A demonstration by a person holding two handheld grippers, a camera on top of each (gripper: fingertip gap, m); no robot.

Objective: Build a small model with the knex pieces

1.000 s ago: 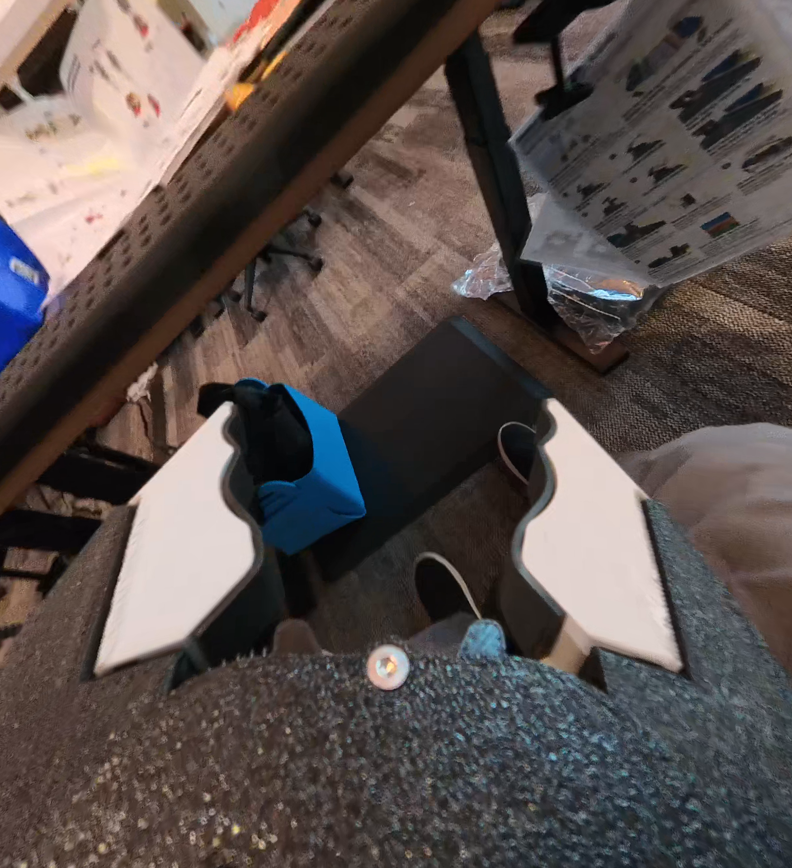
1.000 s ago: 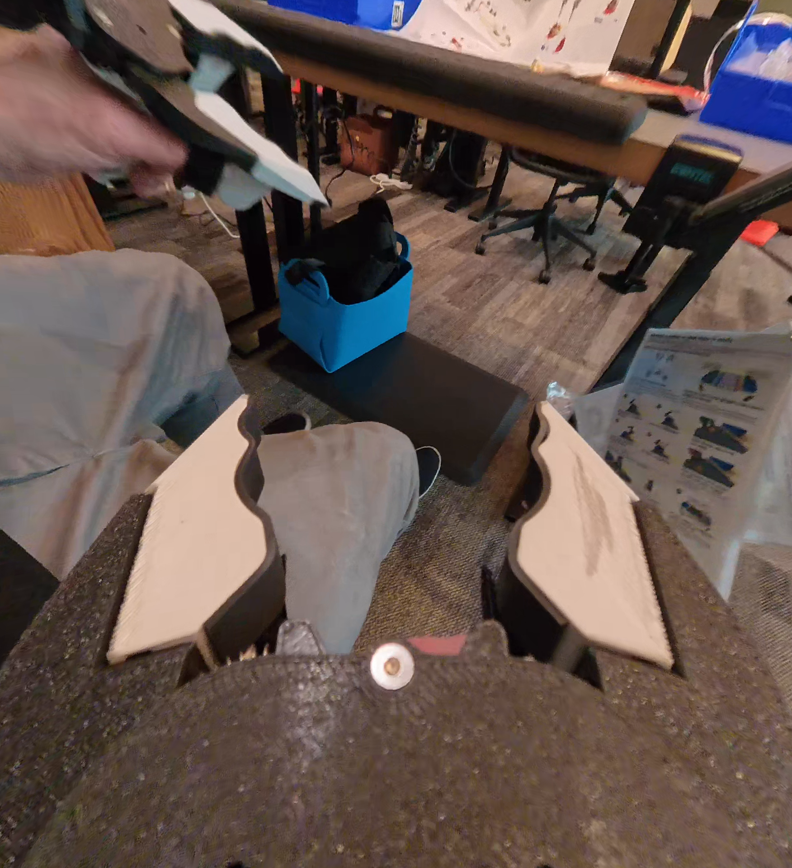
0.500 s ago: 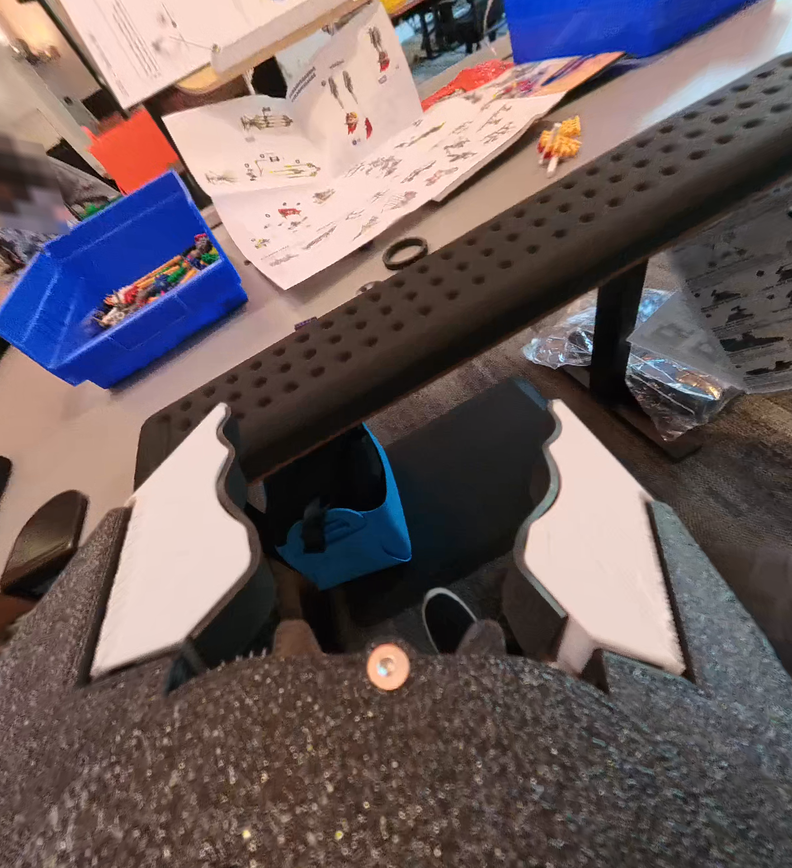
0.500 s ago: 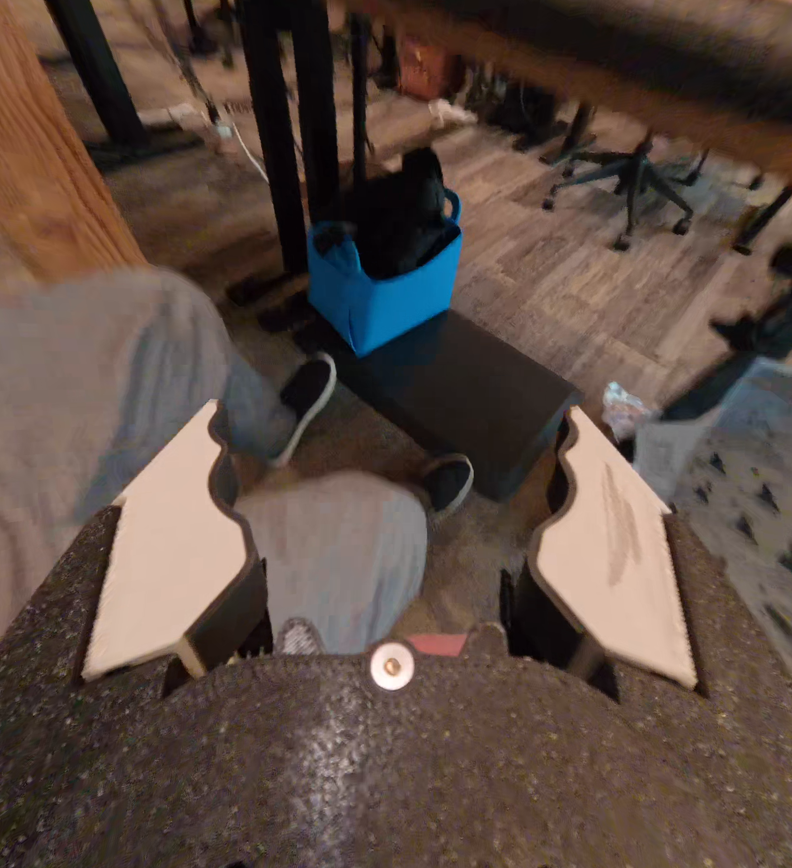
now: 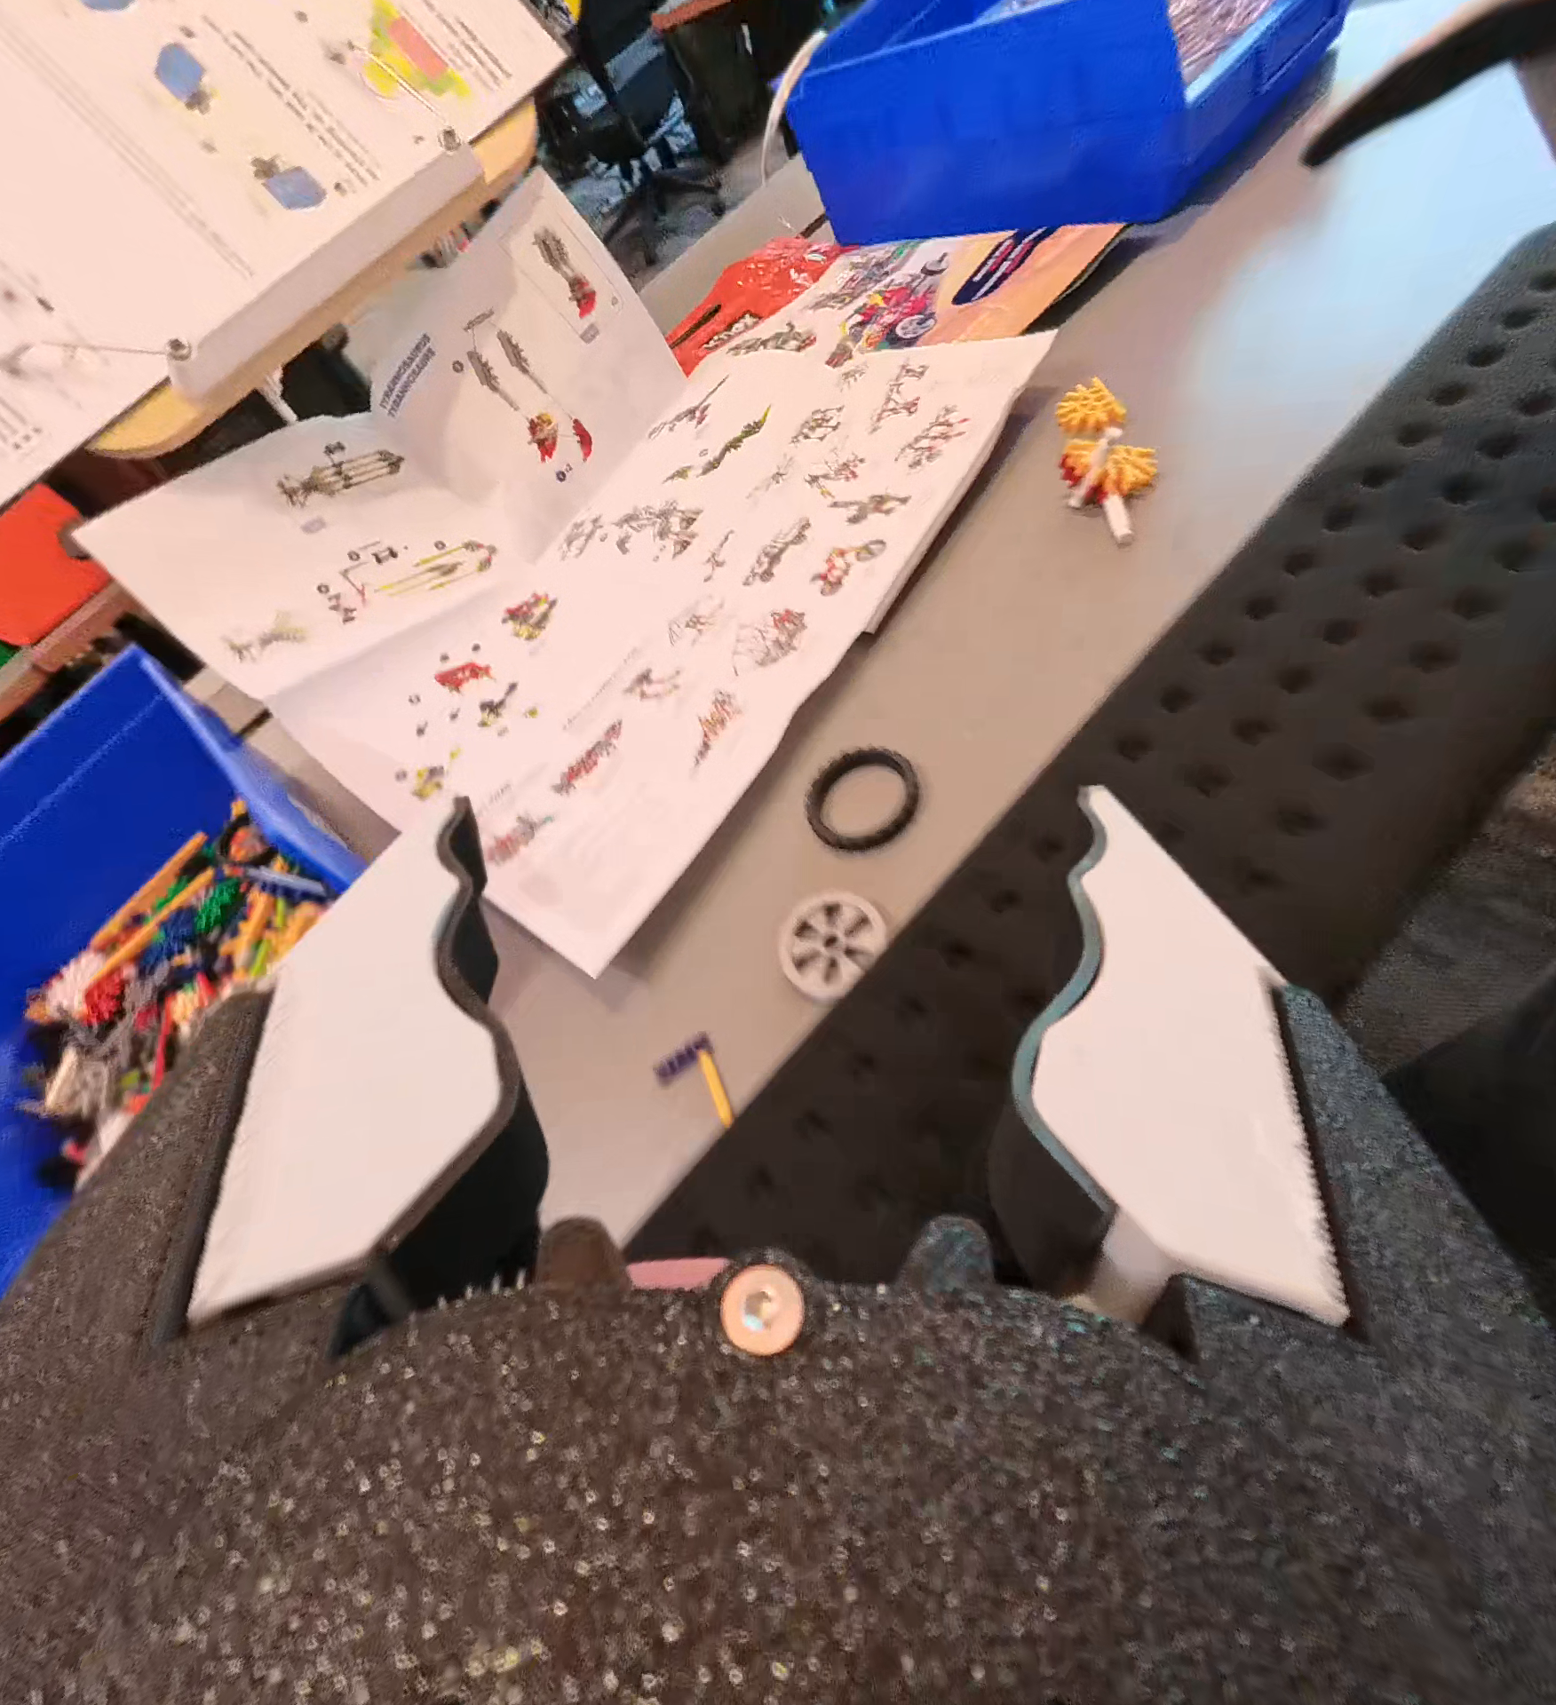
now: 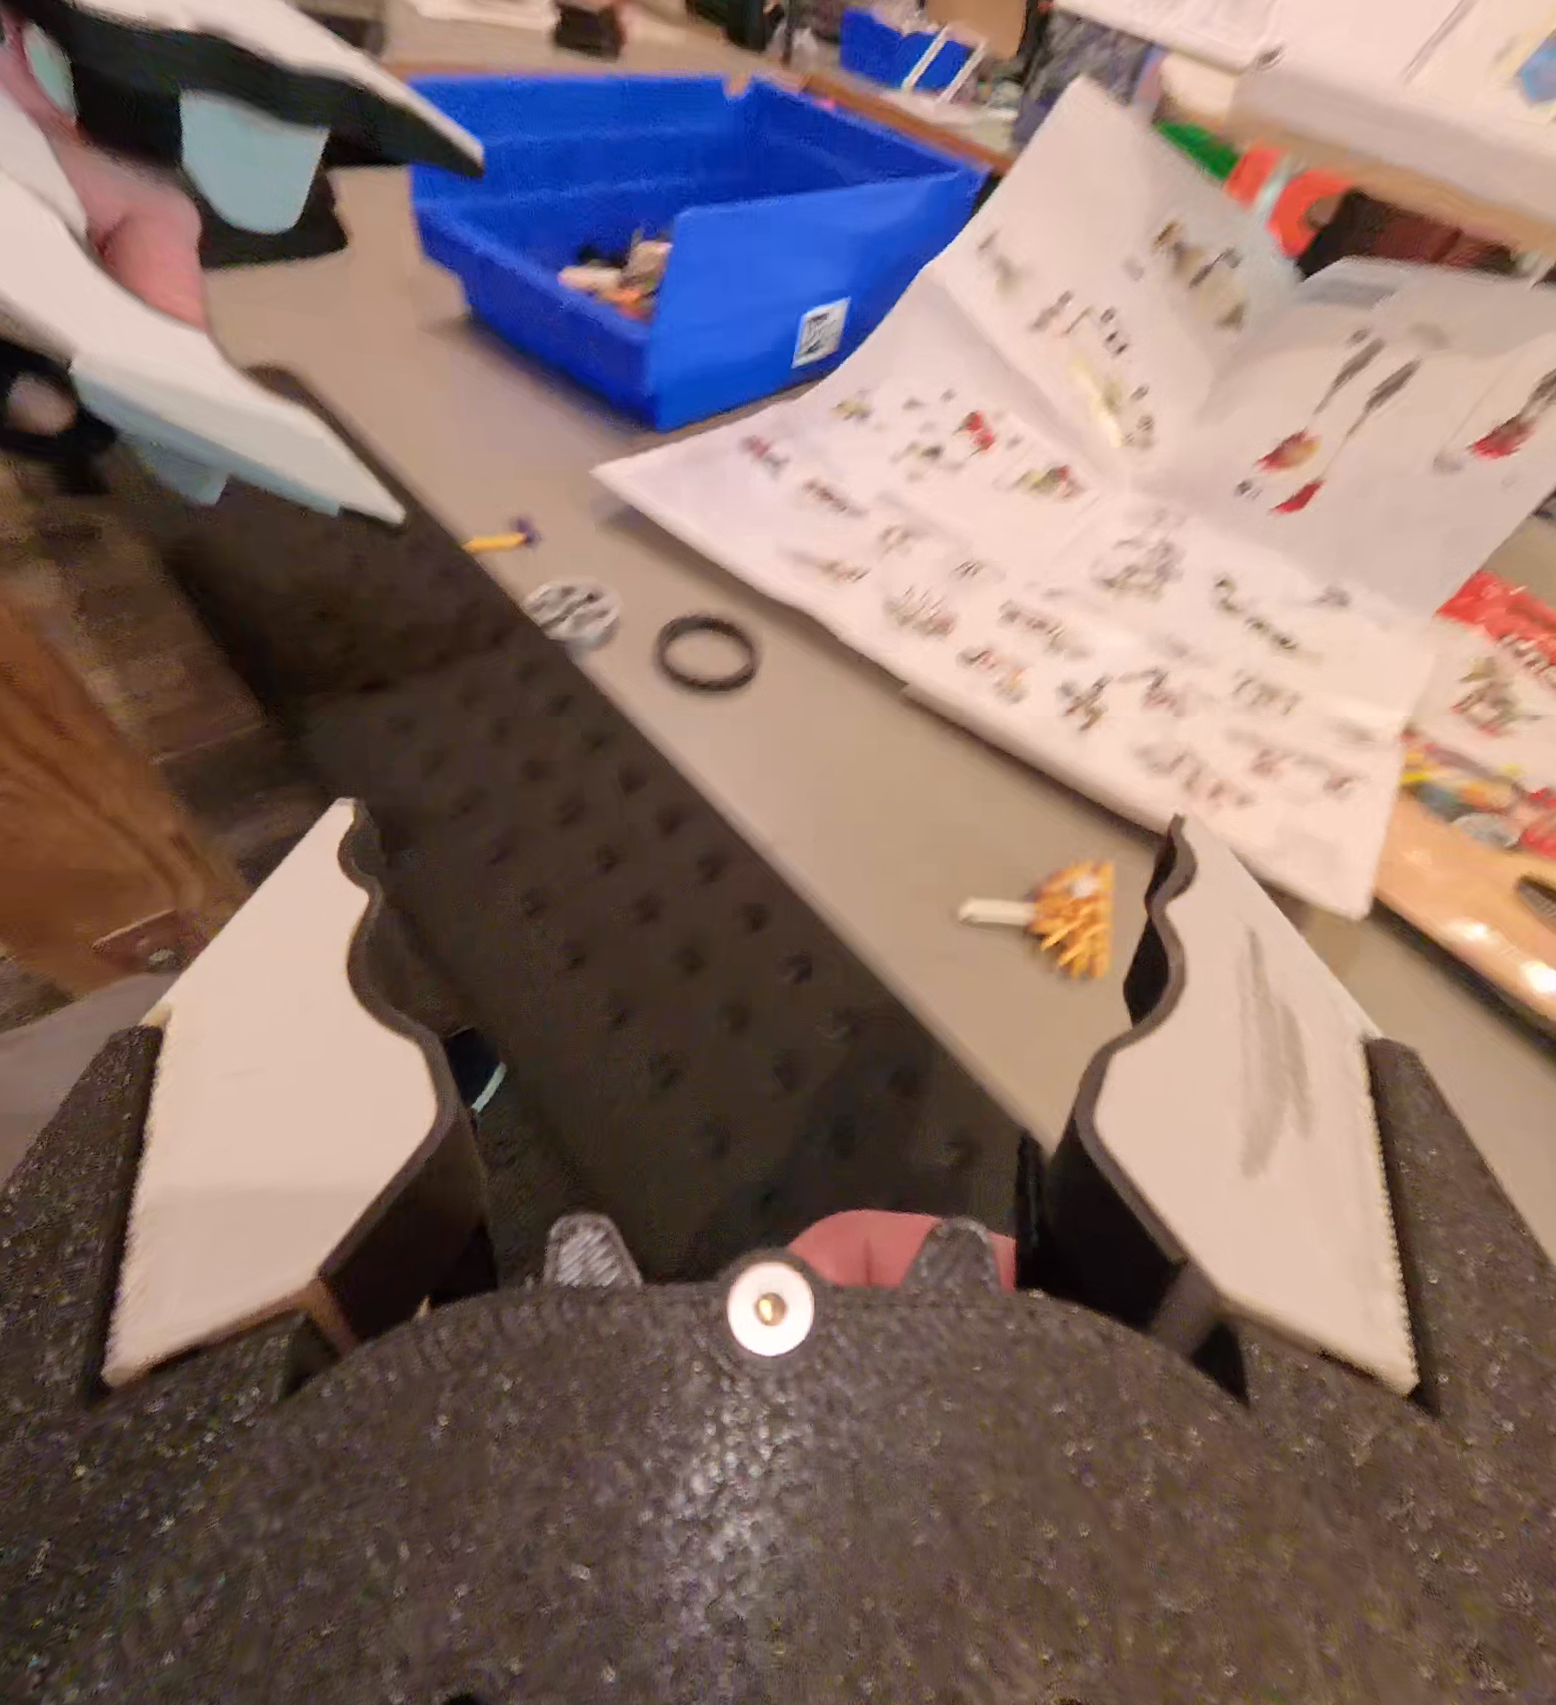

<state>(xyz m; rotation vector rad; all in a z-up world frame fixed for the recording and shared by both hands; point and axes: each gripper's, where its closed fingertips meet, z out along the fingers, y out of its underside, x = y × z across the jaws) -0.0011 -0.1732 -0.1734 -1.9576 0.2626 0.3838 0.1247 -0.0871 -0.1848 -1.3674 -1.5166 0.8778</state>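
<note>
My left gripper (image 5: 776, 807) is open and empty above the near edge of a grey table (image 5: 1171, 304). Just beyond its tips lie a black ring (image 5: 862, 798), a grey spoked wheel (image 5: 832, 943) and a small yellow rod with a purple end (image 5: 700, 1075). My right gripper (image 6: 760, 821) is open and empty over the black perforated foam pad (image 6: 617, 876). A yellow-orange connector piece on a white rod (image 6: 1065, 913) lies close to its right finger. The ring (image 6: 705, 650) and wheel (image 6: 571, 609) lie farther off. The left gripper (image 6: 437, 341) shows at upper left.
An unfolded instruction sheet (image 5: 664, 590) covers the table's middle. A blue bin of coloured pieces (image 5: 110, 923) stands at the left, a second blue bin (image 5: 1033, 120) at the far right. Red packaging (image 6: 1540, 738) lies beyond the sheet. A tilted stand holds printed pages (image 5: 156, 184). To the grey spoked wheel (image 5: 832, 943): left tips about 11 centimeters, right tips about 20 centimeters. My right wrist view (image 6: 577, 614) looks at it from another angle.
Both grippers have risen from below the table, where they faced the floor and a blue basket, to above the table top. Both stay open.
</note>
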